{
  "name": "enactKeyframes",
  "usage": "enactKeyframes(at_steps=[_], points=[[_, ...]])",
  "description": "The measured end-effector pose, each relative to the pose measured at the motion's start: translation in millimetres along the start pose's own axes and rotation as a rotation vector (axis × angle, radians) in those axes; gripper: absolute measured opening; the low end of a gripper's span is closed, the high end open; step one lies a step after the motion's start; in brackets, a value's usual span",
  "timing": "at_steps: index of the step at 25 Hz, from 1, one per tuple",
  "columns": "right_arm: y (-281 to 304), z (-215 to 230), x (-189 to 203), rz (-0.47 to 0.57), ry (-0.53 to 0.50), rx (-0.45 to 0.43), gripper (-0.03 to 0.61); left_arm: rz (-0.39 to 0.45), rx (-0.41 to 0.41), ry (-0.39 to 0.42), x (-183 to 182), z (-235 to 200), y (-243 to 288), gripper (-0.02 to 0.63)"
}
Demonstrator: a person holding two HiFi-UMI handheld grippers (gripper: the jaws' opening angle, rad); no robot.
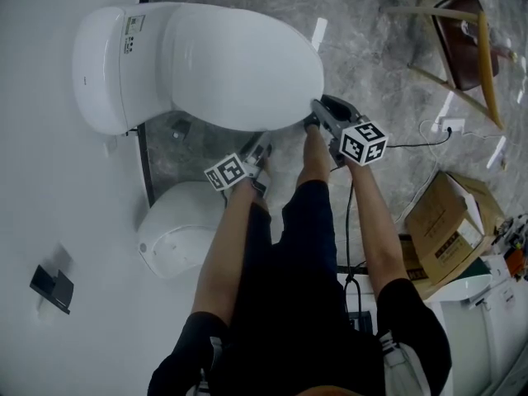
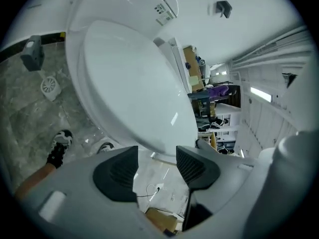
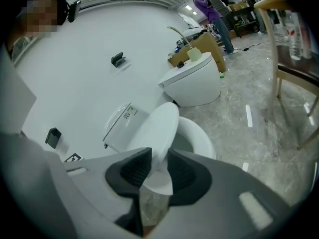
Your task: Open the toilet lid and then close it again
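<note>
Pinches the front edge of the toilet lid (image 3: 160, 121) in the right gripper (image 3: 158, 156), one dark pad pressed on each face of the edge. Shows that lid tilted up partway off the bowl (image 3: 202, 136), back end hinged by the tank (image 3: 117, 128) against the white wall (image 3: 99, 44). Has the left gripper (image 2: 157, 153) released: jaws standing wide apart, nothing pressed between the pads, only floor and a thin cable (image 2: 151, 189) visible through the gap. Places those open jaws just under and in front of the lid's rounded front edge, close to it, with contact impossible to judge. Puts both grippers, from the head view, near each other at the front of the toilet, the right at the lid's rim, the left a little lower and nearer the person's body, with the right one's marker cube (image 1: 363, 141) facing up. Stands on grey marbled floor (image 1: 371, 48), with shoes (image 2: 59, 146) showing in the left gripper view beside the toilet base. Includes, farther along the wall, a second toilet (image 3: 192, 83) with a cardboard box (image 3: 199, 46) behind it. Includes also a wooden chair (image 1: 462, 44) off to the right, well apart from the toilet, and a small black fitting (image 3: 118, 59) mounted on the wall.
</note>
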State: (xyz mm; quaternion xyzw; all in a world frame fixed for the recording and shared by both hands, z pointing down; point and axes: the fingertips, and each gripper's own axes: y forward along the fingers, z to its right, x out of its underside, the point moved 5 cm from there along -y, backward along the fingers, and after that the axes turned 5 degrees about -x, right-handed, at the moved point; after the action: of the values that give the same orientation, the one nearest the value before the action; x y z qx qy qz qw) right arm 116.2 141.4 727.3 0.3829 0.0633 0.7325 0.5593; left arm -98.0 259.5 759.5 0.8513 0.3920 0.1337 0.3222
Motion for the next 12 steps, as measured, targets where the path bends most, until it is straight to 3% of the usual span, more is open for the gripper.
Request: enactKeyframes(at_steps=[4, 9, 12], points=[[-1.5, -6.0, -3.5, 0.01, -0.002, -0.012, 0.104, -0.001, 0.031, -0.089, 1.7, -1.4, 6.1, 0.242], [-2.7, -13.6, -7.7, 0.013, -0.006, -0.028, 0.104, 0.089, 0.148, -0.283, -13.2, 2.3, 9.3, 0.245], [-4.3, -15.8, -10.2, 0.009, -0.01, -0.039, 0.104, 0.092, 0.145, -0.306, -18.3, 2.8, 13.5, 0.247]])
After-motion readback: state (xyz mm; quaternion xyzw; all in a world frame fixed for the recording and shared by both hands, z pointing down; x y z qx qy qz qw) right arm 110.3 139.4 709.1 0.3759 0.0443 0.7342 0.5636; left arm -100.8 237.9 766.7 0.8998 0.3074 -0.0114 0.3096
